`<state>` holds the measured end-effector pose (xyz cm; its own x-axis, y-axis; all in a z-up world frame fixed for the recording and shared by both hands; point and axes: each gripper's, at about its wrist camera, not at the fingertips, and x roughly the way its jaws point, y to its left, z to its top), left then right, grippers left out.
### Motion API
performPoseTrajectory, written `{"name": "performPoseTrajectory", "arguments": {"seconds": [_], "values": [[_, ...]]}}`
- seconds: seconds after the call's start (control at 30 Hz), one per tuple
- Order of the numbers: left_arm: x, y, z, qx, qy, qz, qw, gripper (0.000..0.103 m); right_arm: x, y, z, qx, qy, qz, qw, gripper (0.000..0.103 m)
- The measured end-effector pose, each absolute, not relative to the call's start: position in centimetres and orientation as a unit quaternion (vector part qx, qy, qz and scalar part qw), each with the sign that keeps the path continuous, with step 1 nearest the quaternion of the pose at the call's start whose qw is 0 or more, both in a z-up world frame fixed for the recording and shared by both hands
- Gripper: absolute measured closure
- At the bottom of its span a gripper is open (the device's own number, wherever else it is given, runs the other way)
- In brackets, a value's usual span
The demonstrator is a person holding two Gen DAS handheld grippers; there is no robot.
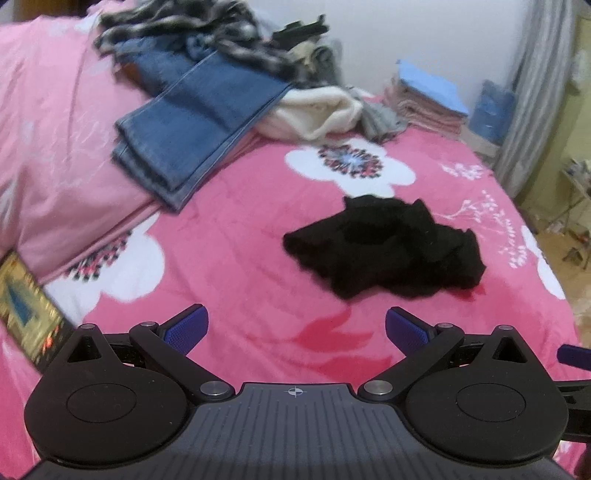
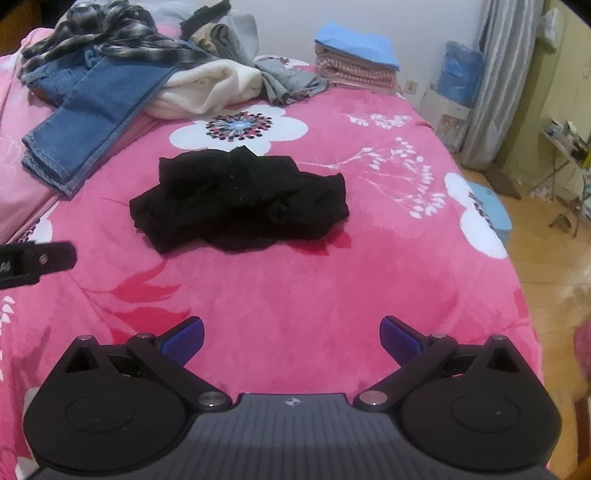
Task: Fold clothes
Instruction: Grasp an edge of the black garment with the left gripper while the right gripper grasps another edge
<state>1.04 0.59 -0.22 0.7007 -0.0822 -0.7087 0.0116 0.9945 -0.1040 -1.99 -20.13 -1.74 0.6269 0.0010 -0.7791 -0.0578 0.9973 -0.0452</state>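
Right wrist: crumpled black garment (image 2: pixel 236 201), seemingly untouched.

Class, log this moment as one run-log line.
left gripper: open, empty | right gripper: open, empty | black garment: crumpled, unfolded on bed

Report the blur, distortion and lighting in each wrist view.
Left wrist view: motion blur smears the folded blue denim jeans and striped clothes pile; fisheye bends the pink floral bedspread. Right wrist view: sharper; crumpled black garment is dark and featureless; soft indoor light, no glare.
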Motion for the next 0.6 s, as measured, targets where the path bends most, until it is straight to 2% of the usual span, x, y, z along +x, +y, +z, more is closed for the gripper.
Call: {"name": "performPoseTrajectory", "arguments": {"seconds": [0.1,0.3,0.6], "values": [[2.0,0.3,-0.3,-0.028,0.373,-0.052,0.926,0.000,-1.4,-20.6,-1.5,-0.037,0.406,0.047,0.912,0.000],[4.8,-0.7,-1.4,0.026,0.353,-0.089,0.931,0.000,0.4,-21.1,-0.4,-0.097,0.294,0.112,0.944,0.000],[7.6,-2.7,-3.3,0.062,0.305,-0.116,0.943,0.003,7.1,-22.3,-1.0,-0.076,0.271,0.156,0.947,0.002]]}}
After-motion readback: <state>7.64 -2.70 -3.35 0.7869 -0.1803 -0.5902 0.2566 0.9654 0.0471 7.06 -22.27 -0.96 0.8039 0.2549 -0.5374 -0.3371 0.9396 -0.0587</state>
